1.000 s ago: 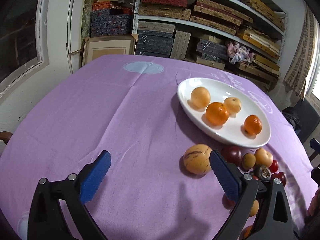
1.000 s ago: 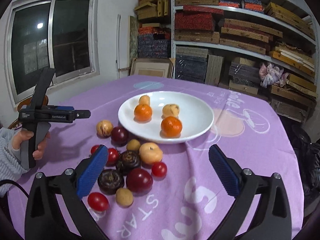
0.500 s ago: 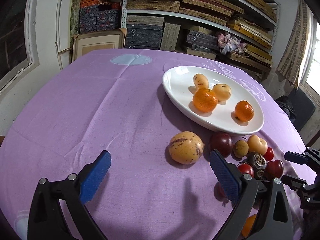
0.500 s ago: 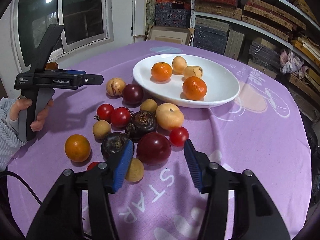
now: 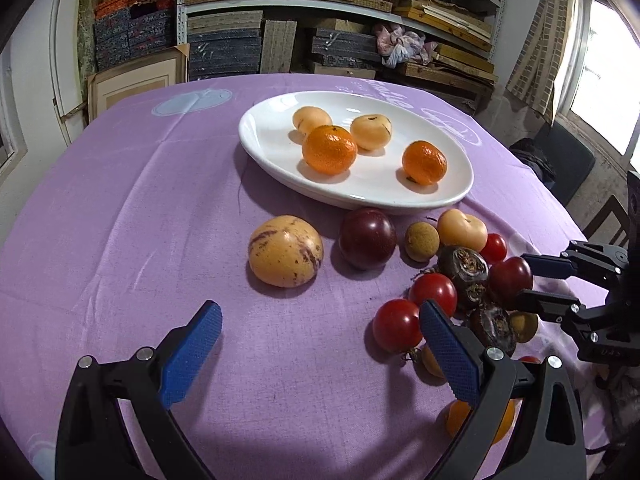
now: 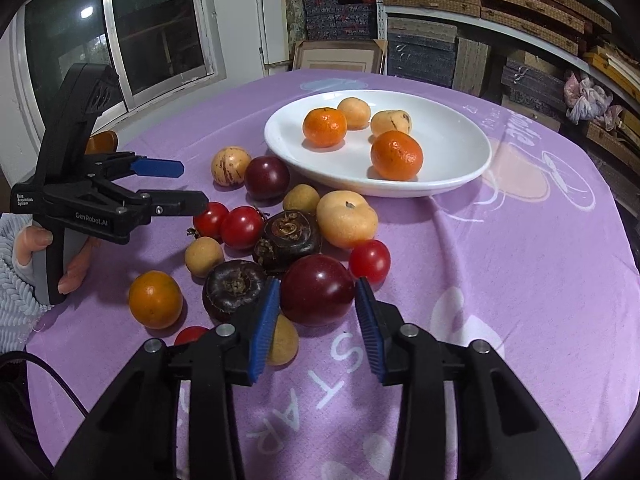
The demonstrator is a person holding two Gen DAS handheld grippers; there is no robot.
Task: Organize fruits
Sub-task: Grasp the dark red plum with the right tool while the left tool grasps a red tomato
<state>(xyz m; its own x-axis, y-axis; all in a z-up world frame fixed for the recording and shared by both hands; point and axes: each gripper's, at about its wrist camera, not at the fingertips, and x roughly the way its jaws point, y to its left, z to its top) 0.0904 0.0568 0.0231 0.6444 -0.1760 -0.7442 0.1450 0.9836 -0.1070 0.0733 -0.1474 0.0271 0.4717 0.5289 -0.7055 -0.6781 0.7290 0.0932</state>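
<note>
Right gripper [image 6: 316, 320] was set apart around dark plum [image 6: 317, 290], not yet clamped; plum lay on bench at plate's [image 6: 472, 172] 7 o'clock. Smooth, soft, slippery skin judged: sides to be gripped gently. Left gripper [image 5: 320, 340] was held wide apart, empty.

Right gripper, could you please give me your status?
Right gripper closing around dark red plum, not gripped. Left gripper open, empty. Neighbouring fruit crowds left finger.

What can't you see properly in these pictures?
- Small red fruit, right wrist view: half hidden behind the right tongs.
- Orange, left wrist view: mostly behind the left tongs.
- Whether the right tongs' pads touch the dark red plum between them: cannot tell.
- Writing on the cloth: cut off.
</note>
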